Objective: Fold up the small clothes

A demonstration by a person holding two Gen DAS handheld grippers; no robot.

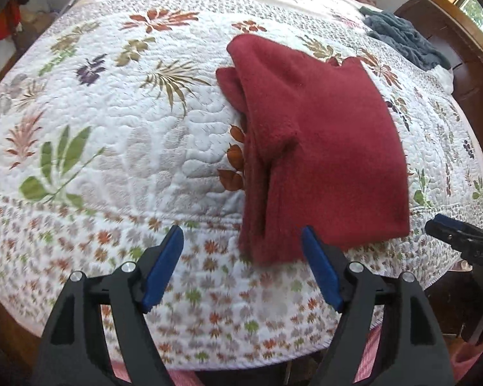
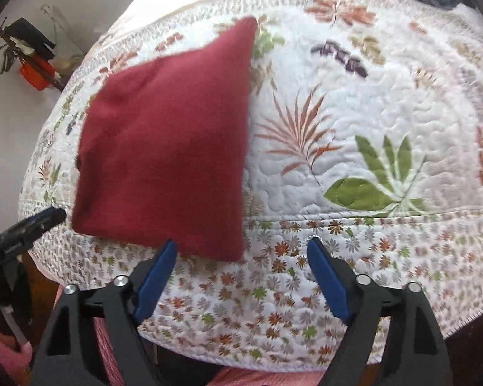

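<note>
a dark red garment [image 1: 322, 148] lies folded on the floral quilt [image 1: 112, 128], looking finished; left gripper [image 1: 241, 244] and right gripper [image 2: 241, 257] both spread, empty.

The red garment [image 1: 322, 148] is fuzzy, matt fleece-like cloth; the quilt [image 1: 128, 135] under it — stitched, puckered cotton-like fabric. Both grippers' arms look matt black plastic, pads [image 2: 157, 280] blue — pins shiny metal.

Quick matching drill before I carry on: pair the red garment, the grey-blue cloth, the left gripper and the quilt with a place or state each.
Things:
1. red garment
2. grey-blue cloth
3. left gripper
4. floral quilt

Places or states:
A. covers the bed
B. jaws open, holding nothing
C. folded, near the quilt's front edge
D. crumpled at the far corner

Pairs: 1-C, 2-D, 3-B, 4-A
</note>
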